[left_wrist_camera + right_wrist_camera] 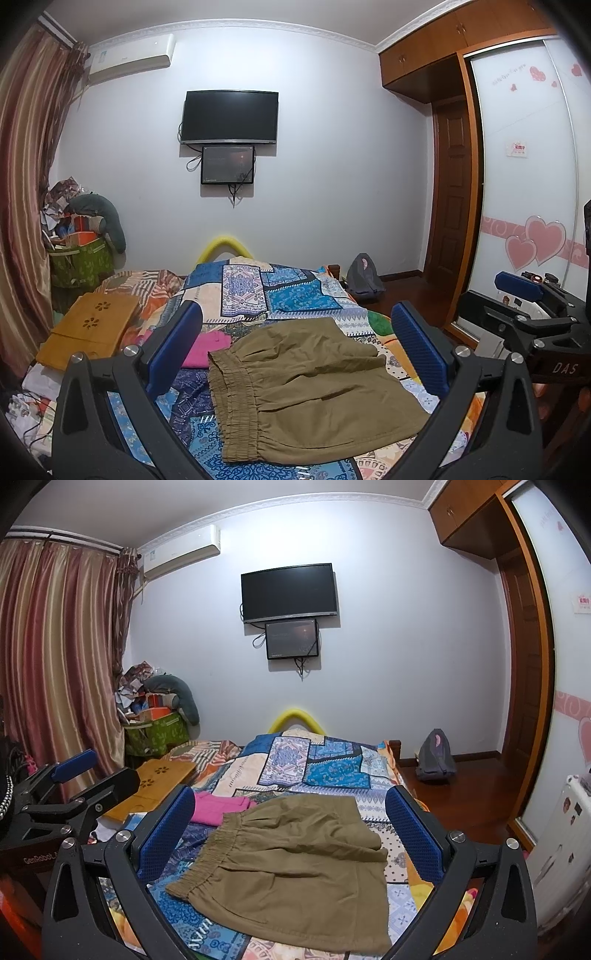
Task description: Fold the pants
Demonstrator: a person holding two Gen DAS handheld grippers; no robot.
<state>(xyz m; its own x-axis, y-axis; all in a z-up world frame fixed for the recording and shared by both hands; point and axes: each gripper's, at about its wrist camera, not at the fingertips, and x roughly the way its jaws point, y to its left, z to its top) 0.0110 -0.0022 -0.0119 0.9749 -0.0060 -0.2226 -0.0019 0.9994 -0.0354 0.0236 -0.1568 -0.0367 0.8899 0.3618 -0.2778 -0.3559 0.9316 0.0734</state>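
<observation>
Pants: the olive-khaki cotton pants with a gathered elastic waistband [314, 387] [295, 864] lie on the near part of the patchwork quilt in blue, white and orange [288, 291] [332, 764]. They look folded into a compact block already, waistband toward the left.
Left gripper: your left gripper [299, 343] hovers above the pants, its blue-padded fingers [173, 347] spread wide and holding nothing.
Right gripper: your right gripper [291, 830] sits beside it at a similar height, fingers [413, 834] equally spread and empty.
Stage: you appear to be between folds or finished; I cannot tell how many layers are stacked.
Neighbours: a bright pink folded cloth [210, 347] [218, 806] lies just beyond the waistband to the far left; a pale wooden lap desk with flower-shaped cutouts [92, 332] [159, 779] sits further left.
Risk, layers: if you pinch only the top layer at the right edge, the fold could peel open as you lift.
Risk, waistband: the ruffled elastic may bunch and skew the next fold.
Risk, snag: reaching far left, you could catch the pink cloth or drag the quilt along.
</observation>
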